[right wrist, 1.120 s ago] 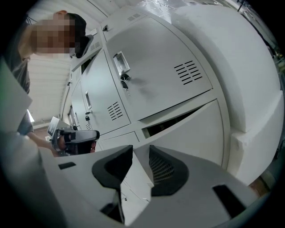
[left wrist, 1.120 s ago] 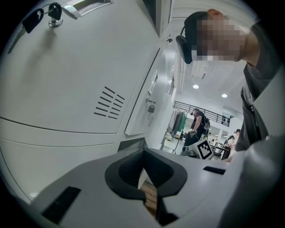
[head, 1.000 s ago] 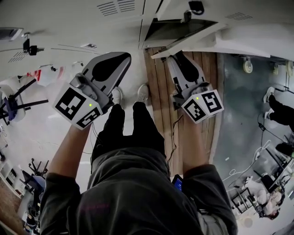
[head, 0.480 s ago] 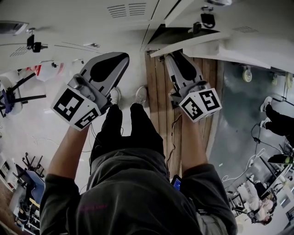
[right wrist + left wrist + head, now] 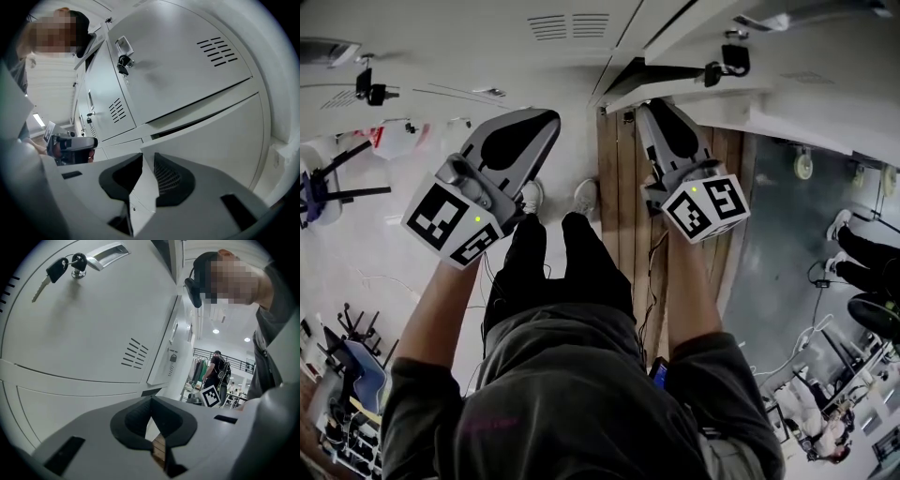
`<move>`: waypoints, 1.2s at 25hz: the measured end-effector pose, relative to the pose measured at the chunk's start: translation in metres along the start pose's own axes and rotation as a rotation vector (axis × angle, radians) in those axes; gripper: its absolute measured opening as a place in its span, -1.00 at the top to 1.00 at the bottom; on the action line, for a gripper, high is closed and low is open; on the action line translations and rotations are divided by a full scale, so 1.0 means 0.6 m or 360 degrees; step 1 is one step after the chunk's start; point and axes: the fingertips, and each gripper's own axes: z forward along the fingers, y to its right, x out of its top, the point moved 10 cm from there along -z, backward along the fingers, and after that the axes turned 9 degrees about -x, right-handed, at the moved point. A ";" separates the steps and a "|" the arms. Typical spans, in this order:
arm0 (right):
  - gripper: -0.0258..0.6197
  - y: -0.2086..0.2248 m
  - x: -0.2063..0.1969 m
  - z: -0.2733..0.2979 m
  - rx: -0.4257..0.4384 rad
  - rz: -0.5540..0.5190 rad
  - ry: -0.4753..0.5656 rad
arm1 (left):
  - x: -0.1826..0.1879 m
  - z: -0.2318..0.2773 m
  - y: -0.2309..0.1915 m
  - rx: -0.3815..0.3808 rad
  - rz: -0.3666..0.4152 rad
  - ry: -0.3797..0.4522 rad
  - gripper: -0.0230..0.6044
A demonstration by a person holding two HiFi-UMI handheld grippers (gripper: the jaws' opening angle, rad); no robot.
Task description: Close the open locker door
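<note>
Item, right gripper [image 5: 147,164]: jaws drawing together about the edge of the open locker door [image 5: 211,140] (the panel standing between them, not yet pinched); the whole gripper creeping nearer the lockers [image 5: 187,61].

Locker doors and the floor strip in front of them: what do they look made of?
Locker doors: probably sheet steel with smooth white paint, going by the pressed louvre slots and thin folded edges.
Floor strip: looks like brown wood planks with lengthwise seams, though it could be laminate.
</note>
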 end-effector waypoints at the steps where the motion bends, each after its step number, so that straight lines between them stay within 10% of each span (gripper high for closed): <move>1: 0.66 0.002 0.001 0.004 0.0004 0.0003 0.0003 | -0.001 -0.001 -0.001 0.0008 -0.0001 0.0001 0.88; 30: 0.70 0.022 0.028 0.084 0.0022 -0.0026 -0.0005 | 0.011 0.007 -0.025 0.0087 -0.0002 0.0013 0.88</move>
